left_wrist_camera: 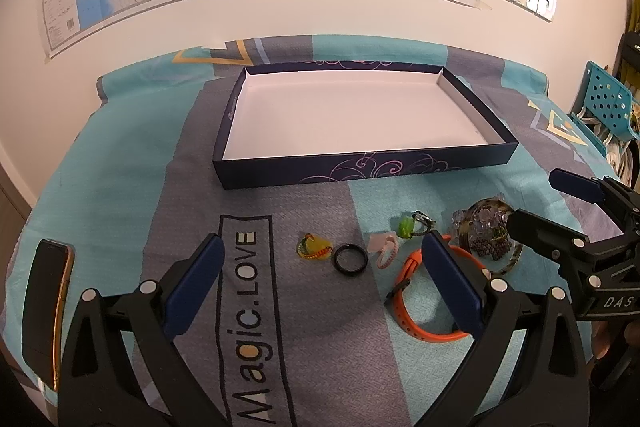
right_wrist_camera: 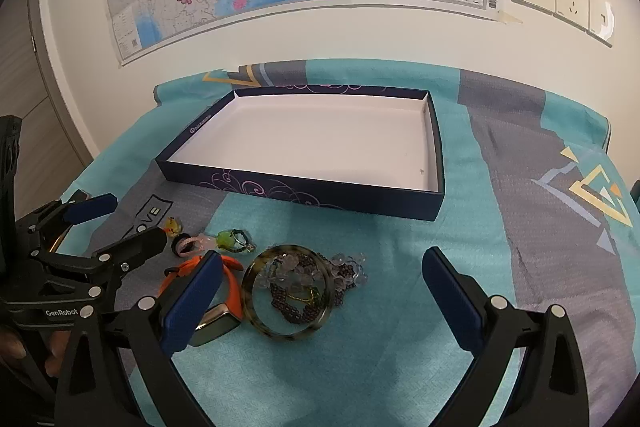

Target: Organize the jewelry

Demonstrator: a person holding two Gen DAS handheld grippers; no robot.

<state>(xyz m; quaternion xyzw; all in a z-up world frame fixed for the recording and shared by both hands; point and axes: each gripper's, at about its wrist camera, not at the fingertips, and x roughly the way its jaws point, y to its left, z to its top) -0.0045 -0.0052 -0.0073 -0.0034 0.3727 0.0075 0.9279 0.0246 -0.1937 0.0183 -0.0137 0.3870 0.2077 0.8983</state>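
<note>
Both hand-held grippers agape; bangle [right_wrist_camera: 287, 291] encircles beads, apparently; box [right_wrist_camera: 304, 193] beyond.

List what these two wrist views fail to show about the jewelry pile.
- Orange watch: left wrist view, its face hidden behind the left gripper finger.
- Bead strands: right wrist view, tangled inside the mottled bangle; count unclear.
- Green ring: too small for detail.
- Phone: screen turned away.
</note>
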